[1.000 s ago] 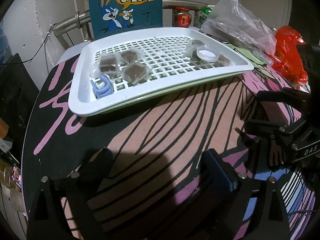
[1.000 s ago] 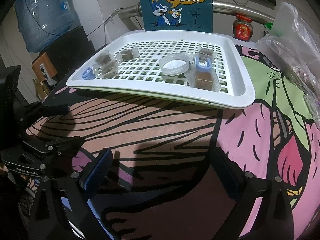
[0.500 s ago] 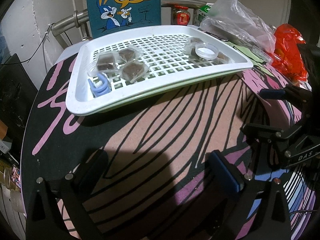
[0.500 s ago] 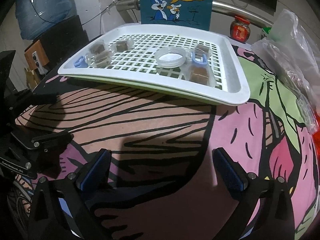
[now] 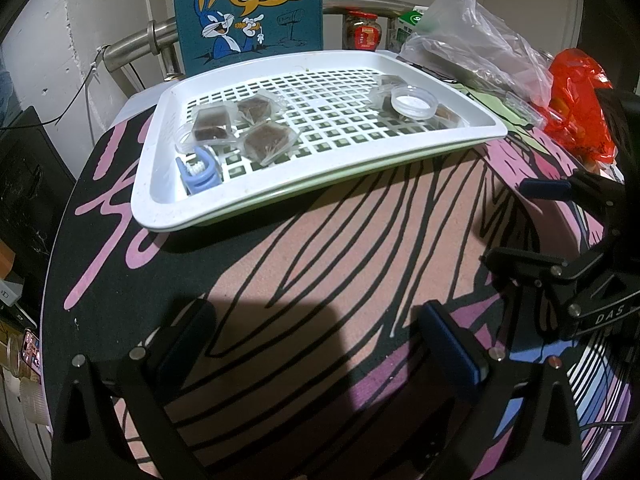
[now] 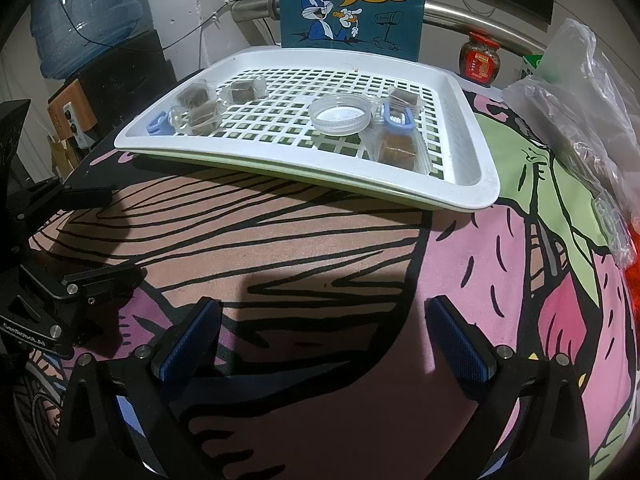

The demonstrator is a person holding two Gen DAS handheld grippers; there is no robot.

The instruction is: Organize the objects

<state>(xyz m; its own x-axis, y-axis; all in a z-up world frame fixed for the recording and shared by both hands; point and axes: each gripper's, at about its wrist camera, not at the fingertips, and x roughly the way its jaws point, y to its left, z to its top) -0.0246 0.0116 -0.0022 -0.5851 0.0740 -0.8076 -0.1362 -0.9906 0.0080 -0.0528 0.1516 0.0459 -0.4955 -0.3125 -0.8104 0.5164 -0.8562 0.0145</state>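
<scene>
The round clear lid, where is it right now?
The round clear lid lies in the white tray, toward its right end in the right wrist view, just left of a blue clip.

White tray w/ packets (blue clip too).

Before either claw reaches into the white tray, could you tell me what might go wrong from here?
1. The clear packets lie bunched against a blue clip; a claw may nudge neighbours or grab two.
2. The round lid touches another clip and packet, so lifting one could drag the rest.
3. The white tray sits loosely on a green one and might slide.
</scene>
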